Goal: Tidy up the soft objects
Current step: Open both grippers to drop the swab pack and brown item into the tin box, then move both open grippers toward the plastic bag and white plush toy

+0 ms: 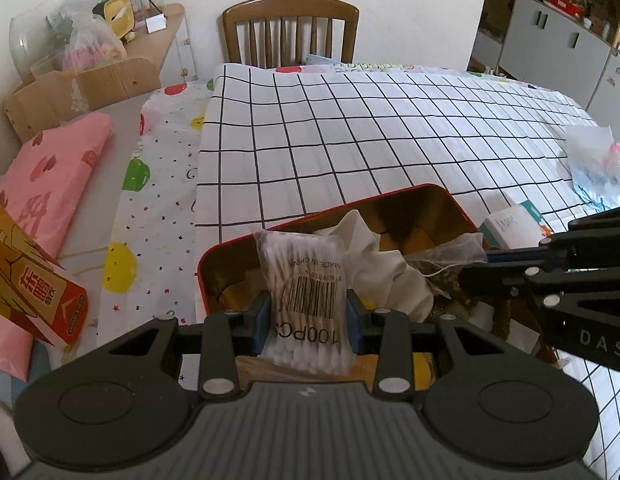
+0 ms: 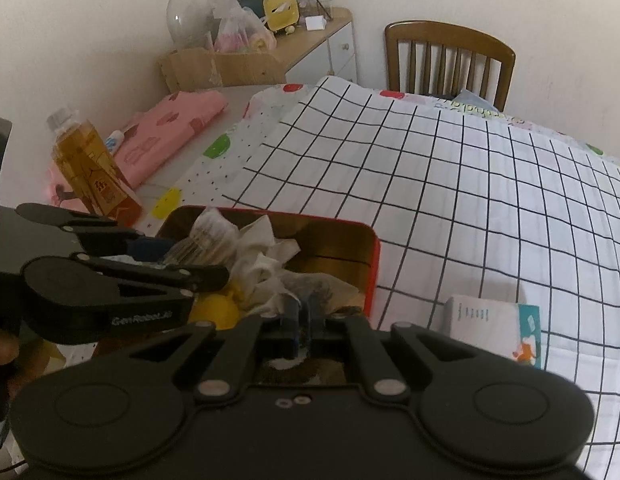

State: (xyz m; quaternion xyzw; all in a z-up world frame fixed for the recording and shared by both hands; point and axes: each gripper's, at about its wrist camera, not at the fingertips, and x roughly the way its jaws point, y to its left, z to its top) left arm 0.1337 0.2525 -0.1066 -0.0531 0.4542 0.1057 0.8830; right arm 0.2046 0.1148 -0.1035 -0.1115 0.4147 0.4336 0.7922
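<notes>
Left hand-held gripper [image 1: 308, 316]: clamped across the middle of a clear pack of cotton swabs [image 1: 305, 280], blue pads on both flanks; the pack stands upright, barcode toward the camera, over the near end of the tin.
Right hand-held gripper [image 2: 303, 320]: jaws drawn close together on a thin translucent sachet with dark contents [image 2: 330, 290], at the near right corner of the tin. The pads pinch only an edge of it.
Red tin [image 1: 446, 196]: open, gold inside, resting on the surface over the checked cloth [image 1: 390, 128]. It already holds crumpled white fabric [image 1: 382, 264] and something yellow [image 2: 213, 310], partly hidden.
Outside the tin: a small white box [image 2: 490, 324] and a clear bag with pink items [image 1: 598, 164] lie on the cloth to the right; a bottle of amber liquid [image 2: 85, 160] stands to the left.
Stage, as judged: soft items are being packed into the tin; two are in hand, at least the bag remains out.
Risk 1: both tools crowd the same end of the tin; a careless release could knock them together or nudge the tin.
Risk 2: the slick swab pack may slip or tip over the rim if let go upright.
Risk 3: the sachet's thin film could tear, or slide out of so slight a pinch.
Risk 4: the piled fabric may spring up and push new items out.
</notes>
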